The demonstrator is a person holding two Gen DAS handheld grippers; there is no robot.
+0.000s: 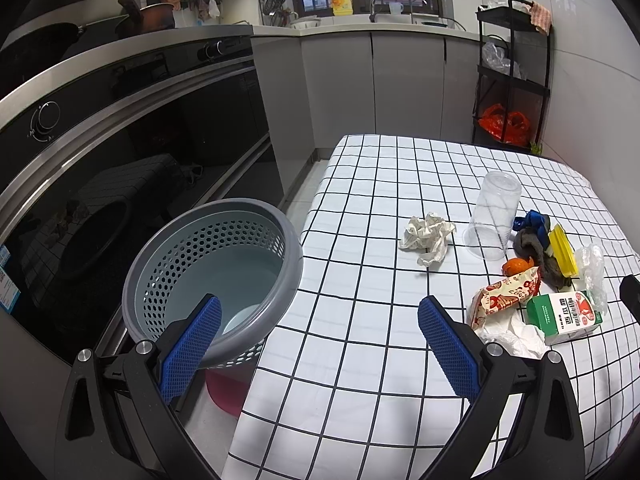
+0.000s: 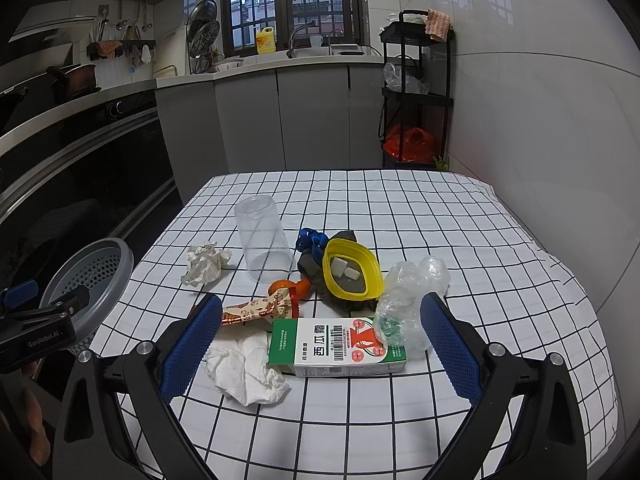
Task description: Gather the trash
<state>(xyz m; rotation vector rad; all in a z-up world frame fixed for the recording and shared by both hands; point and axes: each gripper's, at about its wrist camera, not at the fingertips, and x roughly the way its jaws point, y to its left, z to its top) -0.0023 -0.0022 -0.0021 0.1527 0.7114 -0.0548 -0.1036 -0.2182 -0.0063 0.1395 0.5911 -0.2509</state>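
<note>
Trash lies on the checked tablecloth [image 2: 440, 216]: a green-and-white carton [image 2: 340, 346], a white tissue [image 2: 248, 368], a red snack wrapper [image 2: 256, 310], a crumpled clear bag [image 2: 404, 300], a yellow lid [image 2: 352, 268] on a dark rag, orange peel [image 2: 280, 286], blue ribbon [image 2: 310, 238], an upturned clear cup [image 2: 264, 240] and crumpled paper [image 2: 204, 262]. My right gripper [image 2: 320, 348] is open, its fingers either side of the carton. My left gripper [image 1: 320, 348] is open and empty at the table's left edge, beside the grey perforated bin [image 1: 212, 272].
The bin stands on the floor between the table and a dark oven front [image 1: 120, 152]. A red object [image 1: 226, 390] lies under the bin. A black shelf rack [image 2: 416, 92] with bags stands at the far right. Cabinets and a sink run along the back.
</note>
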